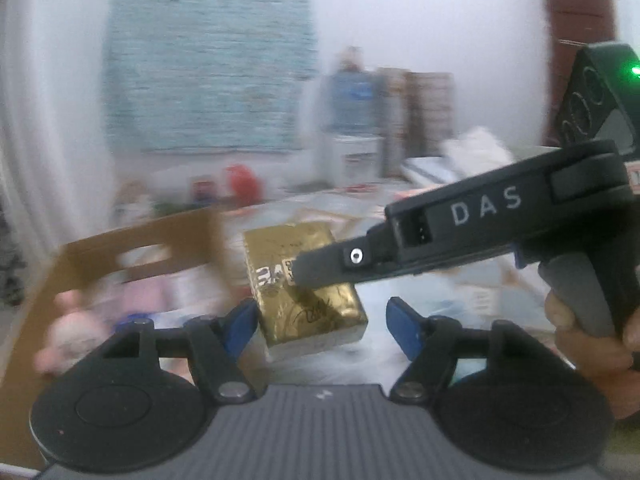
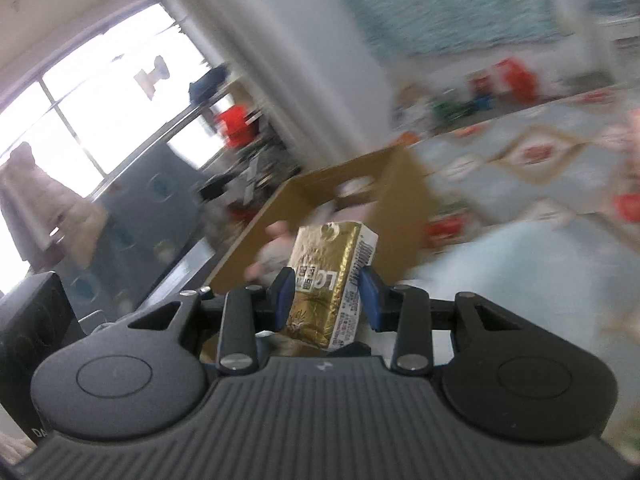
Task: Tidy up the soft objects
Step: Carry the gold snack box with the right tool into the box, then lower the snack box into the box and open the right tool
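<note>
Closest to me on the right wrist view, my right gripper (image 2: 327, 296) has its blue pads pinching a gold tissue pack (image 2: 330, 280) from both sides; the pack stands tilted between the fingers, its top leaning up and away past the fingertips, printed side toward the camera. On the left wrist view, my left gripper (image 1: 322, 322) is spread wide with nothing between its fingers; the same gold pack (image 1: 308, 284) shows just beyond that gap, nearer the left finger, clamped at the tip of the right gripper, which reaches in from the right edge with a hand (image 1: 588, 340) wrapped around its grip. Just behind the pack, to the left in both views, sits an open cardboard box (image 2: 404, 196) with a cut-out handle, and a pink plush toy (image 1: 66, 336) lies inside it. Farther off I can make out a patterned cloth (image 2: 532, 160) spread over the surface, all badly blurred, then a pale wall with a blue-green hanging (image 1: 208, 64).
</note>
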The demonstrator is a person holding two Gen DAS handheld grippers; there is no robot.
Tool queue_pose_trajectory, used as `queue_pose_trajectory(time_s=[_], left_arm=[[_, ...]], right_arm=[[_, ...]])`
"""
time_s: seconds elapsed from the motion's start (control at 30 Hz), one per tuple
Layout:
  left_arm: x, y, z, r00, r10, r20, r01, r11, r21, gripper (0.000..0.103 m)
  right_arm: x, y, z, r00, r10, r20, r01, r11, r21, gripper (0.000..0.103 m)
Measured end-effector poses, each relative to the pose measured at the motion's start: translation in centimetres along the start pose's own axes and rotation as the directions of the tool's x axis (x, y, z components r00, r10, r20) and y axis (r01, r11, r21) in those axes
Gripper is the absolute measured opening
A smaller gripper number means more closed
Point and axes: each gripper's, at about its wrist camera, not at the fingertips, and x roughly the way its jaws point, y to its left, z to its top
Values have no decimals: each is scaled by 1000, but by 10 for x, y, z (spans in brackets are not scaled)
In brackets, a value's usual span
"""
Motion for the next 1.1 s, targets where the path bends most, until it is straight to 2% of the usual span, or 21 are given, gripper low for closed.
queue_pose_trajectory(time_s=[0.1, 0.2, 0.3, 0.47, 0.6, 0.87, 0.93, 1.1], left_arm=[[-10, 32, -10, 997, 78, -21, -78, 996, -44, 74], [-9, 60, -19, 993, 95, -66, -102, 989, -111, 74], [-6, 80, -25, 994, 60, -90, -75, 983, -168, 74], [7, 93, -35, 989, -35, -141, 3, 975, -223, 74], [26, 103, -52, 971, -149, -187, 88, 951, -296, 74], [39, 115, -66, 959, -200, -201, 118, 926, -358, 75], [38, 116, -66, 961, -198, -191, 119, 925, -360, 79], [24, 110, -63, 980, -136, -148, 86, 949, -305, 86]], right_arm=[[46, 23, -3, 993, 71, -89, -71, 997, -1, 36], [84, 39, -11, 982, 97, -163, -96, 995, 15, 36], [107, 46, -16, 973, 94, -209, -92, 996, 20, 36], [119, 47, -23, 965, 59, -257, -55, 998, 24, 37], [108, 45, -19, 967, 68, -247, -61, 997, 36, 46], [88, 32, -11, 982, 62, -179, -54, 997, 53, 54], [85, 28, -10, 983, 65, -170, -55, 997, 61, 55], [73, 25, -11, 988, 74, -138, -64, 995, 74, 63]])
